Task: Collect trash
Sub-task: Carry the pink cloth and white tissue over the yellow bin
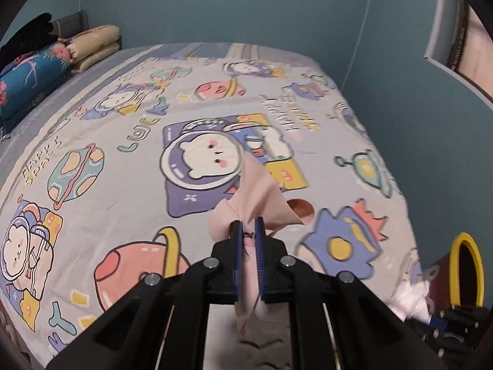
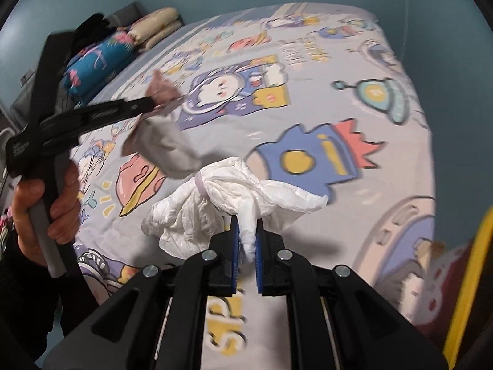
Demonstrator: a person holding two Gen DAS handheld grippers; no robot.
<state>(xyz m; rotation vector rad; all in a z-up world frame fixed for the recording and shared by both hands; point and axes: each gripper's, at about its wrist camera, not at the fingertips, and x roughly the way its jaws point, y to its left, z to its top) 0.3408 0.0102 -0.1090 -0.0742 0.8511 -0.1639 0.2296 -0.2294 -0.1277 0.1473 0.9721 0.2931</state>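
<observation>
Bed point(image 1: 129, 160): filled most of both views, its far side along the wall point(image 1: 246, 6).
Pillows point(image 1: 92, 46): stacked at the far left corner of the bed, against the headboard point(image 1: 69, 23).
Quilt point(image 1: 30, 77): rolled, on the bed just in front of the pillows.
Bin point(image 1: 465, 271): off the right edge of the bed, near side.
Left gripper point(image 1: 247, 226): above the near middle of the bed, cloth point(image 1: 262, 197) between its fingers, hanging clear of the bed.
Right gripper point(image 2: 247, 225): right of the left one, tissue point(image 2: 228, 185) between its fingers, between the cloth and the bin.
Hand point(image 2: 46, 203): at the left, around the left gripper's handle.
</observation>
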